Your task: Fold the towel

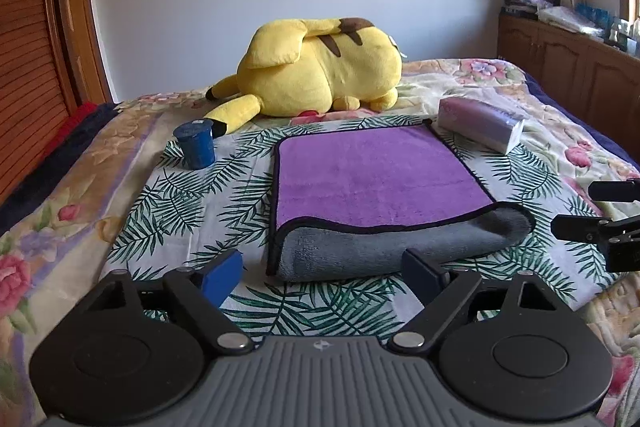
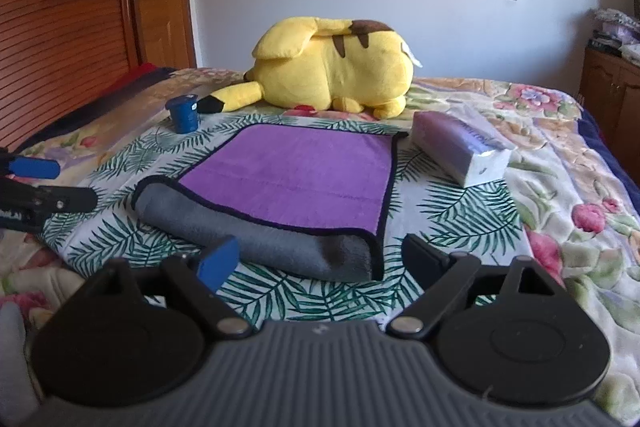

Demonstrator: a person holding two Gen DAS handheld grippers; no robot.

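Note:
A purple towel (image 1: 376,171) with a grey underside and black hem lies folded on the leaf-print cloth (image 1: 192,211) on the bed. Its grey folded edge faces me. It shows in the right wrist view too (image 2: 296,171). My left gripper (image 1: 324,273) is open and empty, just short of the fold's near left corner. My right gripper (image 2: 320,261) is open and empty, just short of the fold's near right corner. The right gripper's fingers (image 1: 592,211) show at the right edge of the left wrist view. The left gripper's fingers (image 2: 36,183) show at the left edge of the right wrist view.
A yellow plush toy (image 1: 320,75) lies behind the towel. A blue cup (image 1: 196,143) stands at the towel's far left. A tissue pack (image 1: 480,123) lies at its far right. A wooden headboard (image 1: 24,67) is on the left, and wooden cabinets (image 1: 568,63) on the right.

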